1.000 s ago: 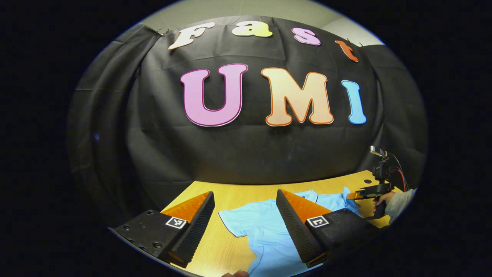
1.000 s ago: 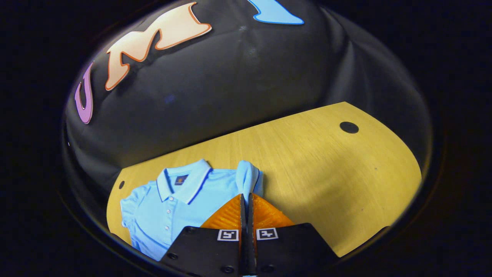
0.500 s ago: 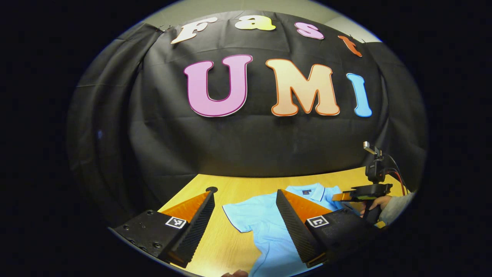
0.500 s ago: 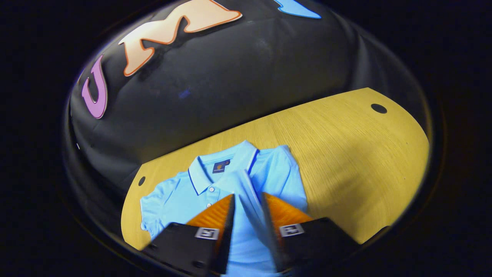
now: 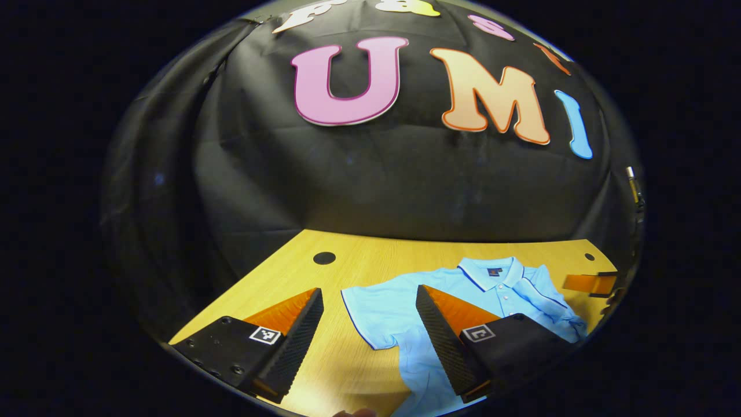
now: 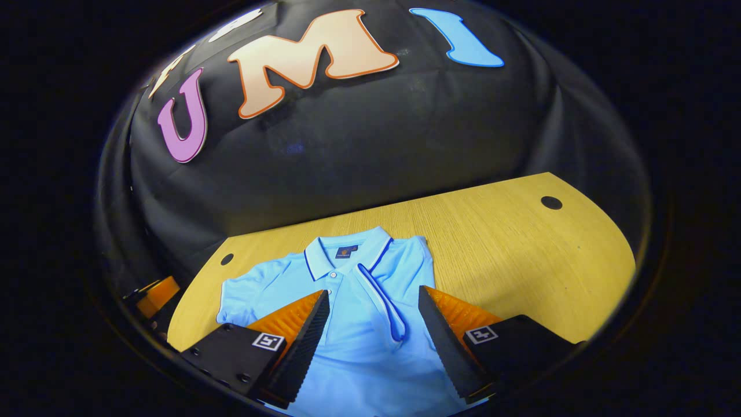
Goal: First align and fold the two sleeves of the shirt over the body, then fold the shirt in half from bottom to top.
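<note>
One sleeve (image 6: 379, 295) folded over shirt (image 6: 347, 341), both grippers open

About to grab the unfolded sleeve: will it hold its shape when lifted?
Probably not. The shirt lies thin and flat on the table, so its spread sleeve should droop. The folded sleeve stayed put, so it likely won't slide.

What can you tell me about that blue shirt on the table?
The shirt is a light blue polo of soft knit, with dark piping on collar and sleeve hems, a small dark neck label and white buttons. It lies flat, front up, on the wooden table. One sleeve is folded across the chest; the other lies spread out. Nothing grips it.
</note>
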Action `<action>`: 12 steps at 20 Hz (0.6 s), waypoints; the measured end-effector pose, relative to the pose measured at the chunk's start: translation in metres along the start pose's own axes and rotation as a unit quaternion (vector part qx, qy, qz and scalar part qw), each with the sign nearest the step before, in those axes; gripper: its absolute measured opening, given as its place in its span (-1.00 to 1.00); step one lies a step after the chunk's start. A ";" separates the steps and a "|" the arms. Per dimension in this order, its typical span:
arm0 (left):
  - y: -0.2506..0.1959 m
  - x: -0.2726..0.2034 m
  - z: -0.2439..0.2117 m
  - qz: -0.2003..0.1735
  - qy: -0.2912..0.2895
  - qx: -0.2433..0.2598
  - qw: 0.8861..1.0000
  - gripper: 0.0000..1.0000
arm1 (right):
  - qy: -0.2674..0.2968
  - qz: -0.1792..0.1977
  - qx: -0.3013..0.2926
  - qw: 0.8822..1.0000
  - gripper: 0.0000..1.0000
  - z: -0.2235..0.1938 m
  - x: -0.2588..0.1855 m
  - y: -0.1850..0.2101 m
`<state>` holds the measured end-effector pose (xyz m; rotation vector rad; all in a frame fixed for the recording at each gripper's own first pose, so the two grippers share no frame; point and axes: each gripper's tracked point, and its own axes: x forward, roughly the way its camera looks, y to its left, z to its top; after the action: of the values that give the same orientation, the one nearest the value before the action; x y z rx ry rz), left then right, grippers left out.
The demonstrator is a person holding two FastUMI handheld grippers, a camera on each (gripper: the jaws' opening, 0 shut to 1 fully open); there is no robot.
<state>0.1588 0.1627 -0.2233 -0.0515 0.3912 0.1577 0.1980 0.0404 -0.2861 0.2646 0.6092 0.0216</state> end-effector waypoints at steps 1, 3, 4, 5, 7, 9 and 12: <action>-0.002 0.009 -0.009 -0.004 0.013 -0.001 1.000 0.94 | -0.003 -0.003 -0.005 1.000 0.94 -0.001 -0.009 -0.006; 0.001 0.032 -0.031 0.001 0.044 0.002 0.999 0.94 | 0.000 -0.012 -0.013 1.000 0.94 -0.009 -0.022 -0.019; 0.002 0.042 -0.039 0.002 0.057 0.002 0.998 0.94 | 0.006 -0.019 -0.014 1.000 0.94 -0.015 -0.028 -0.027; 0.003 0.049 -0.048 0.004 0.072 -0.002 0.997 0.94 | 0.012 -0.023 -0.011 1.000 0.94 -0.021 -0.032 -0.033; 0.005 0.064 -0.063 0.003 0.098 -0.009 0.995 0.94 | 0.021 -0.033 -0.007 0.999 0.94 -0.032 -0.041 -0.045; 0.008 0.074 -0.074 0.010 0.122 -0.005 0.993 0.94 | 0.028 -0.043 -0.004 0.999 0.94 -0.038 -0.048 -0.056; 0.010 0.083 -0.089 0.015 0.159 -0.007 0.987 0.94 | 0.029 -0.051 -0.001 0.998 0.94 -0.041 -0.057 -0.066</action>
<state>0.1998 0.1770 -0.3378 -0.0859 0.7095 0.1820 0.1237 -0.0187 -0.3027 0.2323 0.6801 -0.0688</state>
